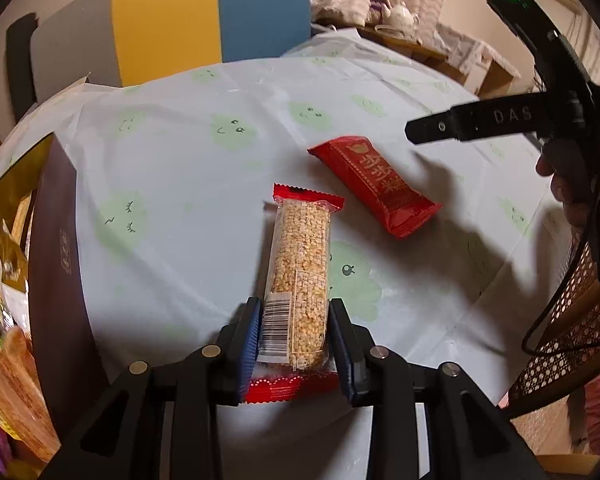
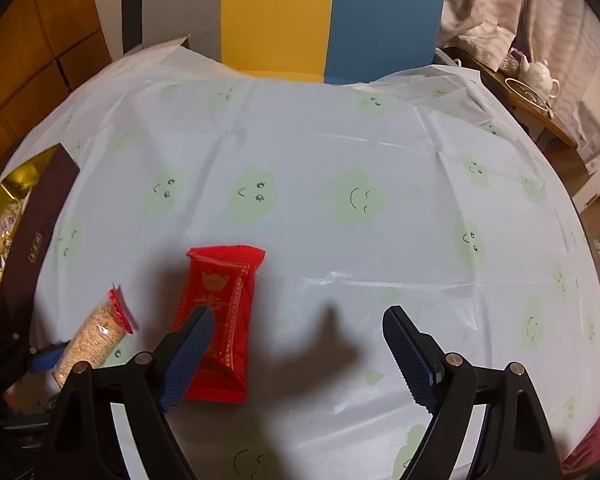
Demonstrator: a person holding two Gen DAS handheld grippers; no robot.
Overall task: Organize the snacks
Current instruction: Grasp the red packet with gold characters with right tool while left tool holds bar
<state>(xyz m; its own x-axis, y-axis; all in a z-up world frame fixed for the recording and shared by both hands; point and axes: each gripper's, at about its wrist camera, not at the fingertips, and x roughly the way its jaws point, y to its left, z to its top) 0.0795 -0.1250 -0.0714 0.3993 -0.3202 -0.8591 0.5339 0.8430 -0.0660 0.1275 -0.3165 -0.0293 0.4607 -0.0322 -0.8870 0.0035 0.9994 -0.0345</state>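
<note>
My left gripper [image 1: 294,334] is shut on a clear-wrapped grain bar with red ends [image 1: 300,276], held near its lower end just above the tablecloth. The bar also shows in the right wrist view [image 2: 94,340]. A red snack packet [image 1: 374,184] lies on the cloth to the bar's right. In the right wrist view the red packet [image 2: 220,320] lies under my left fingertip [image 2: 192,344]. My right gripper [image 2: 298,344] is open and empty, above the cloth. It shows at the upper right of the left wrist view [image 1: 416,130].
A dark box [image 1: 56,264] holding several snacks stands at the table's left edge, also in the right wrist view [image 2: 32,236]. The table has a pale cloth with green faces [image 2: 340,160]. A colourful chair [image 2: 332,16] stands behind. A rattan chair [image 1: 572,320] is at right.
</note>
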